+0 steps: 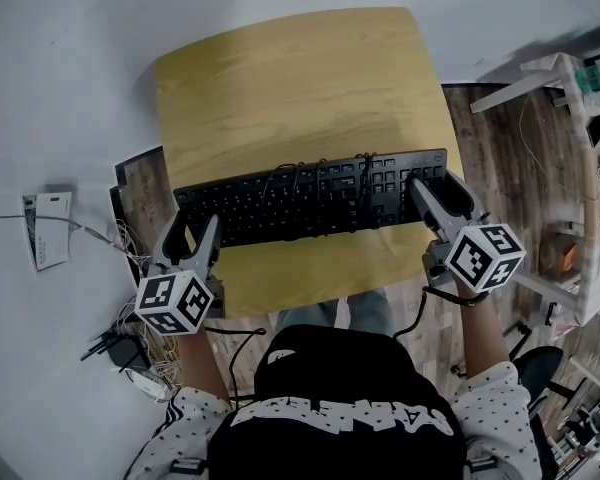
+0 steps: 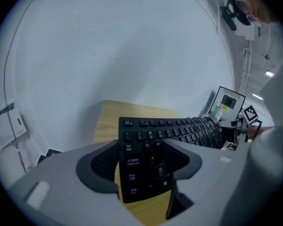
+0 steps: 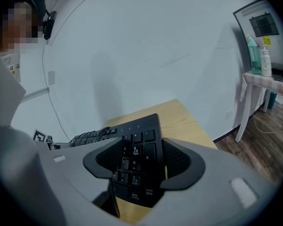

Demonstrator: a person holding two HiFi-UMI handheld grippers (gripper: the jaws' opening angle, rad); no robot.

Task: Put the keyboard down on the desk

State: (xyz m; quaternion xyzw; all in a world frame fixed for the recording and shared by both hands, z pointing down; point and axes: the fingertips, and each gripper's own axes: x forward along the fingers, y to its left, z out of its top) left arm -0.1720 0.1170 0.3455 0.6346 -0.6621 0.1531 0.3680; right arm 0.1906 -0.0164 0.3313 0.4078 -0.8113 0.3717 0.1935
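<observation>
Left tongs [image 1: 196, 225] and right tongs [image 1: 433, 181] gape, gripping nothing, astride the keyboard [image 1: 270, 213] at nine and three o'clock, on the tabletop [image 1: 280, 78].

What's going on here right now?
A person holds a gripper in each hand over a black keyboard lying on the wooden desk. The left gripper straddles its left end, the right gripper its right end. Both pairs of jaws stand open, with desk showing beside the keyboard, so neither clamps it.

The right gripper [image 3: 142, 150], fingers apart, straddles the keyboard [image 3: 140, 126] at its number pad, over the desk [image 3: 184, 121].
</observation>
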